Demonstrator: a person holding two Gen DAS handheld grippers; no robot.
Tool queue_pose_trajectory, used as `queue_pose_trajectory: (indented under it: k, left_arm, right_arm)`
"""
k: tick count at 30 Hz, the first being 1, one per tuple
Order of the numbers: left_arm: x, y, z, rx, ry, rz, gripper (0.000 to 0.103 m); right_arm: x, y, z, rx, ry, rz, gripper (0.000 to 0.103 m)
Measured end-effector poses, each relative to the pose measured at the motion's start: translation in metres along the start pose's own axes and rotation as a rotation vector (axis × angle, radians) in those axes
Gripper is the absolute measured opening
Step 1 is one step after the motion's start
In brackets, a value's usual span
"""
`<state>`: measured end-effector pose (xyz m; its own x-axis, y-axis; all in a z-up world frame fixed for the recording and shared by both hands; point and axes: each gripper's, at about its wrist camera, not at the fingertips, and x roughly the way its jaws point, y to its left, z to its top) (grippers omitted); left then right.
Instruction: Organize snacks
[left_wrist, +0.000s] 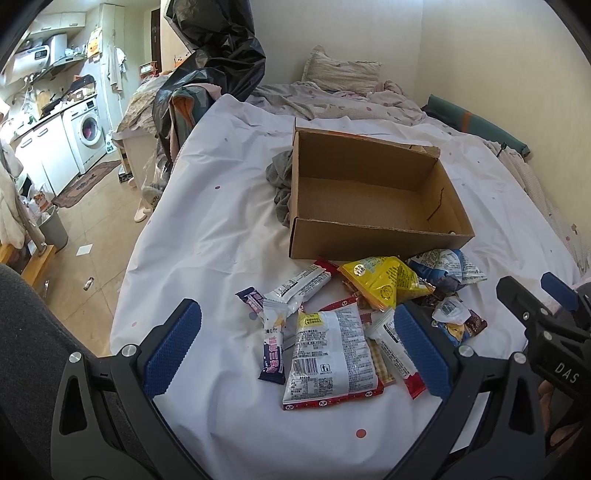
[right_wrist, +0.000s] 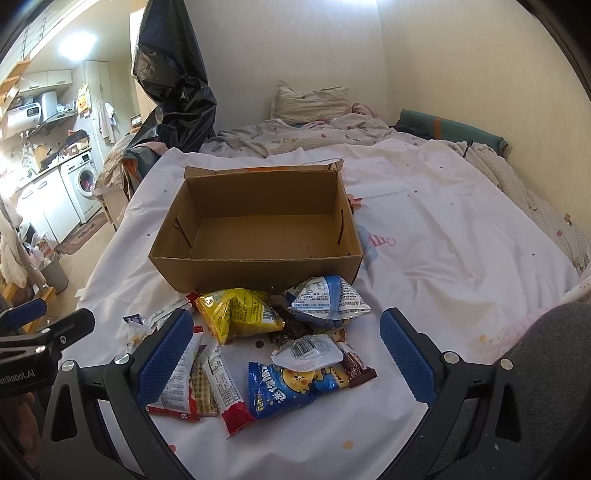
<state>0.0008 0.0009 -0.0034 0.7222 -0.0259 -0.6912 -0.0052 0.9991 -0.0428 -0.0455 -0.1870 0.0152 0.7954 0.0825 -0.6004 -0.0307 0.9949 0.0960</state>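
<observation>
Nearest us, our left tongs (left_wrist: 295, 347) hang wide open with nothing between the pads, straddling a silver noodle packet (left_wrist: 330, 354) that lies flat on the bed sheet (left_wrist: 207, 229) with its long axis running away from us, roughly in line with the fingers. Our right tongs (right_wrist: 286, 360) are equally spread and empty, poised over a blue snack bag (right_wrist: 291, 387) and a small white sachet (right_wrist: 308, 352) resting on it. Just beyond, a yellow bag (right_wrist: 240, 317) and a blue-white pouch (right_wrist: 327, 301) sit close to the front wall of the cardboard box (right_wrist: 258, 267), which stands open and holds nothing we can see. We judge sorting has barely begun; each hand has snacks directly beneath it, and every lift must travel forward over that near wall.
</observation>
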Motion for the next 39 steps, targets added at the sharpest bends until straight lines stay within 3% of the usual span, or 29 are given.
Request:
queue_pose_trajectory:
  k: [39]
  left_arm:
    - [0.0017,0.0003,0.0025,-0.005,-0.002,-0.006,0.103]
  right_arm:
    - [0.0015,-0.0013,0.0000,0.006,0.007,0.005,0.103]
